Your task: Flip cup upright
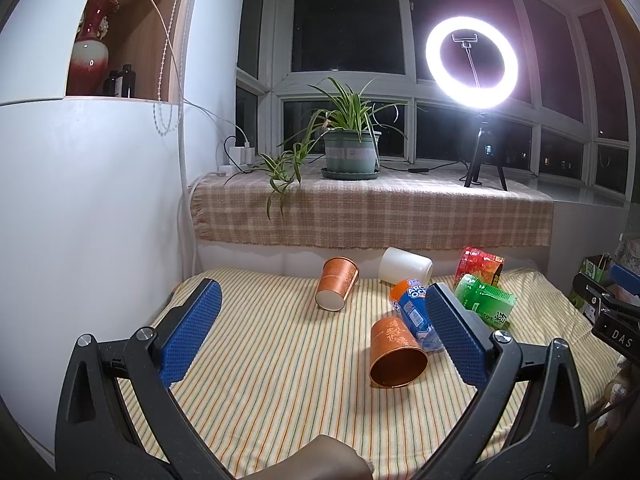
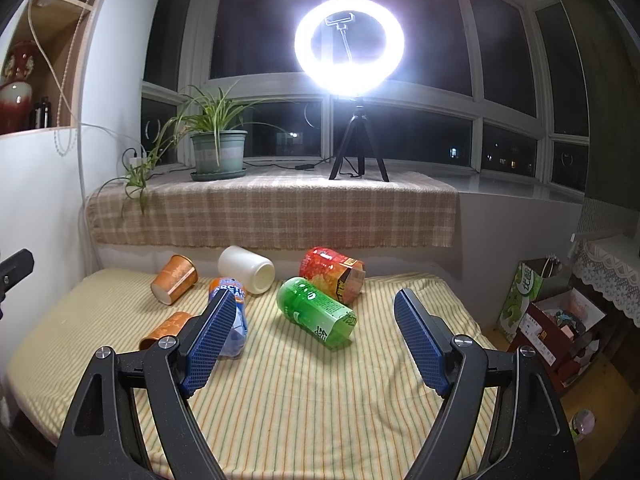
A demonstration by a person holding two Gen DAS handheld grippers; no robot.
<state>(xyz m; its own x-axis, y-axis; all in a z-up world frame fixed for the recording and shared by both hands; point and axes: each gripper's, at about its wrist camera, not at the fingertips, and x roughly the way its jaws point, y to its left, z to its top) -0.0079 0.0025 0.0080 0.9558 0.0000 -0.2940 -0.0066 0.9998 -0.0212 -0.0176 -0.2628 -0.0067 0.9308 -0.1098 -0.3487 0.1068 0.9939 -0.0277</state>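
Observation:
Several cups lie on their sides on the striped table cloth (image 1: 260, 380). A near orange cup (image 1: 394, 354) has its open mouth toward me; it also shows in the right wrist view (image 2: 166, 330). A far orange cup (image 1: 336, 282) (image 2: 174, 278), a white cup (image 1: 406, 266) (image 2: 248, 270), a blue cup (image 1: 414, 312) (image 2: 232, 312), a green cup (image 1: 484, 300) (image 2: 318, 312) and a red cup (image 1: 478, 266) (image 2: 332, 274) lie further back. My left gripper (image 1: 324, 308) is open and empty, above the cloth. My right gripper (image 2: 316, 316) is open and empty, framing the green cup.
A checked cloth covers the window sill (image 1: 360, 212) behind the table, with a potted plant (image 1: 352, 152) and a lit ring light on a tripod (image 1: 472, 56). A white cabinet (image 1: 80, 200) stands left. Boxes (image 2: 552, 320) sit on the floor at right.

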